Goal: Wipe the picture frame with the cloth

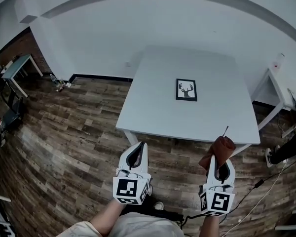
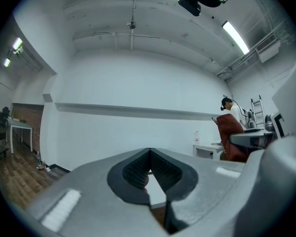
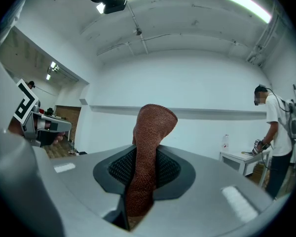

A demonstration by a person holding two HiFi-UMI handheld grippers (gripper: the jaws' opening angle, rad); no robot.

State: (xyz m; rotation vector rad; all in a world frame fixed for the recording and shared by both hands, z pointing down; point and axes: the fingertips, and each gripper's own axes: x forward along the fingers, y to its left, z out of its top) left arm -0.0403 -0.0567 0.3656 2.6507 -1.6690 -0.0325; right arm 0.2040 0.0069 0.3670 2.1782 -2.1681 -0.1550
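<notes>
Cloth (image 3: 150, 132) is pinched in the right gripper (image 3: 144, 179), a rust-brown knit flopping over above the jaws: soft, light, and likely to bunch unless pressed flat. The left gripper (image 2: 149, 157) has its jaws pressed together on nothing. The picture frame (image 1: 186, 89) lies flat near the middle of the white desk (image 1: 148, 107), well apart from both grippers. It looks light and could slide under wiping, so steadying one edge seems wise

head view steeply down on the table (image 1: 153, 107); both gripper views level, toward one white wall (image 2: 138, 132)
</notes>
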